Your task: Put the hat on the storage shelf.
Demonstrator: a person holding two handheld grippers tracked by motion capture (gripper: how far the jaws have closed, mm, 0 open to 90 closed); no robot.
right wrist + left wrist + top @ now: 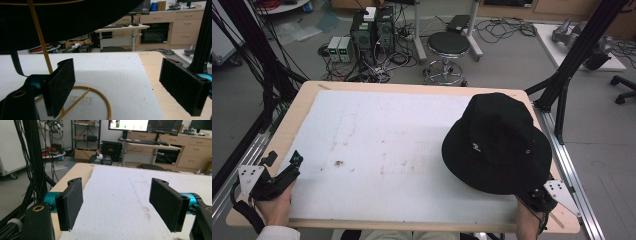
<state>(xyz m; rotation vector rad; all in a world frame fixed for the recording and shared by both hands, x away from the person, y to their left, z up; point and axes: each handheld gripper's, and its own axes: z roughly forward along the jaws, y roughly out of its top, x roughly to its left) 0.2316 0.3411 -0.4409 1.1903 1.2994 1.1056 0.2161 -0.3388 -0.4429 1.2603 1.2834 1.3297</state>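
While both grippers rest at the near edge of the table [307, 95], a black bucket hat [497, 142] sits on a thin gold wire stand [41, 40] at the right of the white foam sheet [387, 145]. Soft matte cloth forms the hat, with a round crown, a wide floppy brim and a small pale mark on the side. Just below its brim, the right gripper [125, 87] has its flat, felt-faced jaws spread wide and empty, the stand's ring base [100, 97] near its left jaw. At the near left corner, the left gripper [117, 205] gapes equally wide, holding nothing over the grainy, stained foam.
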